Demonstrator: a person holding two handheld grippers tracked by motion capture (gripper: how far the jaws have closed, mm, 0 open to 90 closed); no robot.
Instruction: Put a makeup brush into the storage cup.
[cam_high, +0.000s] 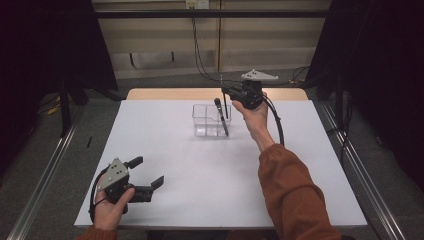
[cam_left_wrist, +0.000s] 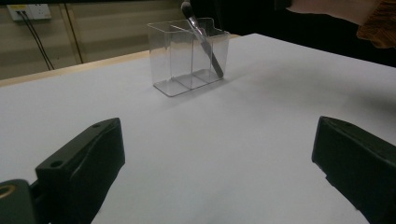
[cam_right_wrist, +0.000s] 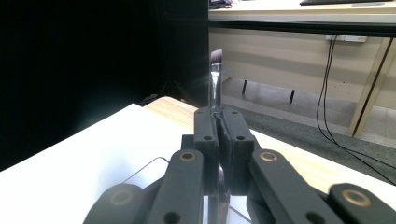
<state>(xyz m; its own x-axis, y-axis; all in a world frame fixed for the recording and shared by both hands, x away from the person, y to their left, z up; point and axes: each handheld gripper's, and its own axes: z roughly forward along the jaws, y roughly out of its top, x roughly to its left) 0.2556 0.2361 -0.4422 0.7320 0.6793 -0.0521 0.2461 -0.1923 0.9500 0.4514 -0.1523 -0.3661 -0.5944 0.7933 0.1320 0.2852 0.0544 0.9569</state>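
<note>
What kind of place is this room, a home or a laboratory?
Probably a laboratory recording bench: a plain white table, dark curtains at both sides, metal rails beside the table, and cables hanging behind.

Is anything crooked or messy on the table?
Nothing is spilled or broken. One makeup brush leans slanted in the clear divided organizer, bristles up. The right gripper holds a second brush upright above it.

No readable text, label or number anywhere, seemingly.
</note>
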